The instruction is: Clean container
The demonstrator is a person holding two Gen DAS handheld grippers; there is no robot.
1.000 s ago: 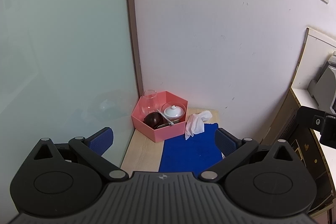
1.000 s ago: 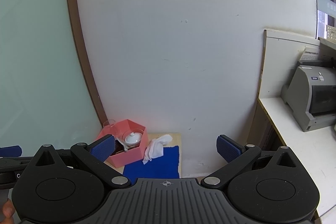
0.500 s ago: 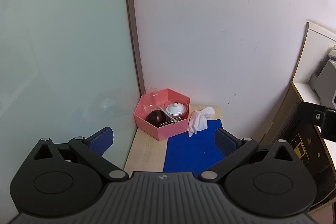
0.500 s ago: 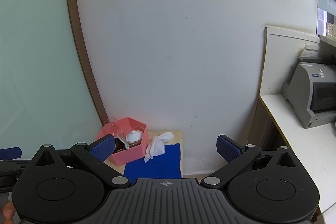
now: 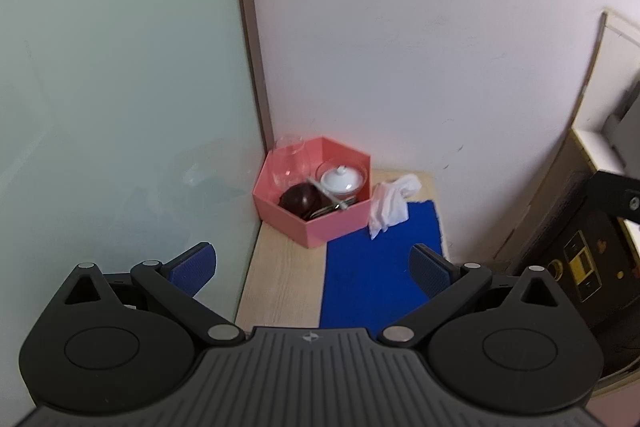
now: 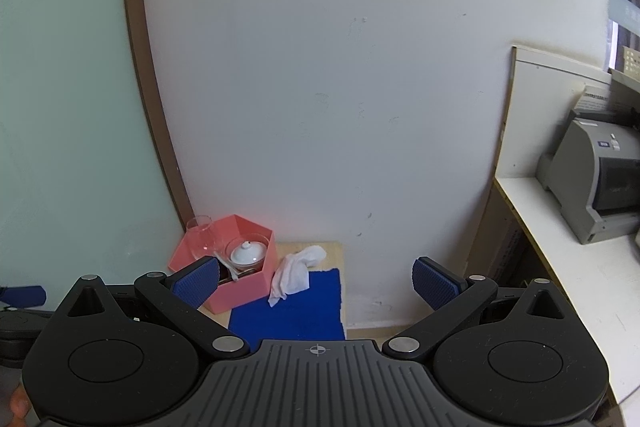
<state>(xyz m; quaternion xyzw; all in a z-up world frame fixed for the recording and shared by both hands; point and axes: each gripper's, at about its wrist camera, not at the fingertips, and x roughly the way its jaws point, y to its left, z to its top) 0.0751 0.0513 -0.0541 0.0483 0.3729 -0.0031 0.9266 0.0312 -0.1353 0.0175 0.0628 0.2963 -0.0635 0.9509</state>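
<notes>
Where wall meets glass, pink box [image 5: 316, 223] at table edge; left gripper [image 5: 312, 269] and right gripper [image 6: 316, 281] both spread, well apart from it.

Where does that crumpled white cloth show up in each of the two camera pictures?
Left wrist view: the white cloth lies just right of centre, right beside the pink hexagonal box, its lower end on the blue mat.
Right wrist view: the white cloth sits lower, left of centre, between the two blue finger pads.
Shared landmark: the pink hexagonal box, directly left of the cloth in both views.
</notes>
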